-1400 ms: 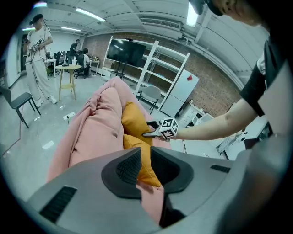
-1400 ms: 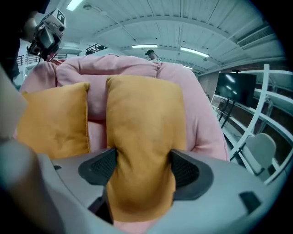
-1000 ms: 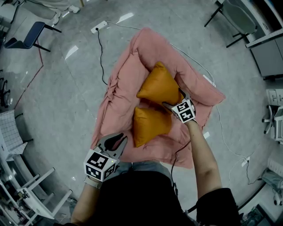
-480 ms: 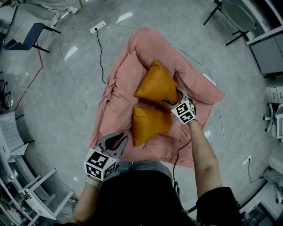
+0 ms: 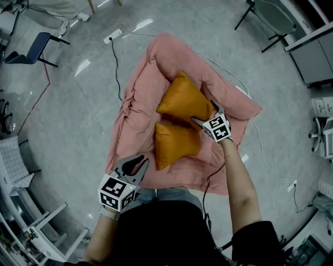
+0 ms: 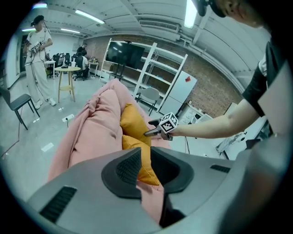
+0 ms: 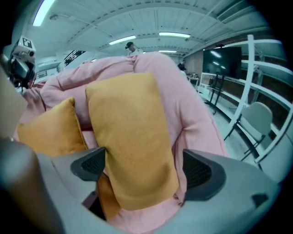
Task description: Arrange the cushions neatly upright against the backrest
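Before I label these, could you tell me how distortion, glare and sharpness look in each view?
Head view: edges bowed, glare patches on the floor, centre sharp. Left gripper view: fisheye with dark corners, ceiling light blown out. Right gripper view: same fisheye, nearer cushion evenly lit.

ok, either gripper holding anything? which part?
Right gripper: nothing; its jaws have just been opening and straddle, unpressed, the lower edge of the far cushion. Left gripper: jaws nearly together over the pink sofa; cannot tell.

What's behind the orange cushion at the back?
The pink sofa's puffy backrest rises behind the back orange cushion and curls around its sides. The cushion seems to lean on it. The patch of backrest straight behind the cushion is covered, so anything tucked there cannot be seen.
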`<act>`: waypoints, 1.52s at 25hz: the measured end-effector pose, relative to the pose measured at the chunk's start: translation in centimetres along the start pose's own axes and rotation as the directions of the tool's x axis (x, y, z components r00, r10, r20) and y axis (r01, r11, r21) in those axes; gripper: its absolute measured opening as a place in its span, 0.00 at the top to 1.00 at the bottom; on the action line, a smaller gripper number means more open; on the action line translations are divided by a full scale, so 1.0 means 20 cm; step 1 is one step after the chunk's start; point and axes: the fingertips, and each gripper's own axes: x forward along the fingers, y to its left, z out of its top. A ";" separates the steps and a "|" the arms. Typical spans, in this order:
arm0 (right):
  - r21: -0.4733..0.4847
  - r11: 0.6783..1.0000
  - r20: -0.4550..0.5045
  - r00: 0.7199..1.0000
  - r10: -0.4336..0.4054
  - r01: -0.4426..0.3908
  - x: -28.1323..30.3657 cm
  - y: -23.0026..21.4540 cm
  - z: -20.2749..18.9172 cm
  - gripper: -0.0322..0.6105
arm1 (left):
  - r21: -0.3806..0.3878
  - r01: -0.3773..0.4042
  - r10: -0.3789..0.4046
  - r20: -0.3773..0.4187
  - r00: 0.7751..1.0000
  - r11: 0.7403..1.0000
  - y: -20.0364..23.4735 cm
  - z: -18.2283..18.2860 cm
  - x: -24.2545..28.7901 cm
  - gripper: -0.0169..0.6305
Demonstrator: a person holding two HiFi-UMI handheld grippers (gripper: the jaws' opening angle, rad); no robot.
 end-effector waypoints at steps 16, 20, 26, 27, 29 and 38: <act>0.586 0.806 0.500 0.821 -0.276 -0.086 -0.85 0.20 0.61 0.93 | 0.077 0.114 -0.127 0.204 0.971 0.990 0.03 0.42 -0.11 0.86; 0.592 0.802 0.533 0.784 -0.318 -0.078 -1.01 0.39 0.75 0.94 | 0.154 0.162 -0.196 0.244 0.950 0.975 0.00 0.54 -0.15 0.87; 0.555 0.830 0.565 0.755 -0.332 -0.050 -1.25 0.59 0.95 0.94 | 0.244 0.214 -0.281 0.286 0.916 0.946 -0.08 0.72 -0.20 0.92; 0.550 0.834 0.570 0.749 -0.338 -0.042 -1.30 0.62 0.98 0.94 | 0.259 0.219 -0.293 0.295 0.910 0.941 -0.09 0.76 -0.22 0.93; 0.535 0.844 0.576 0.740 -0.347 -0.020 -1.37 0.66 1.02 0.94 | 0.284 0.226 -0.314 0.315 0.896 0.932 -0.13 0.82 -0.25 0.94; 0.497 0.866 0.600 0.703 -0.383 0.048 -1.55 0.67 1.15 0.94 | 0.367 0.247 -0.374 0.329 0.867 0.897 -0.22 0.97 -0.36 0.95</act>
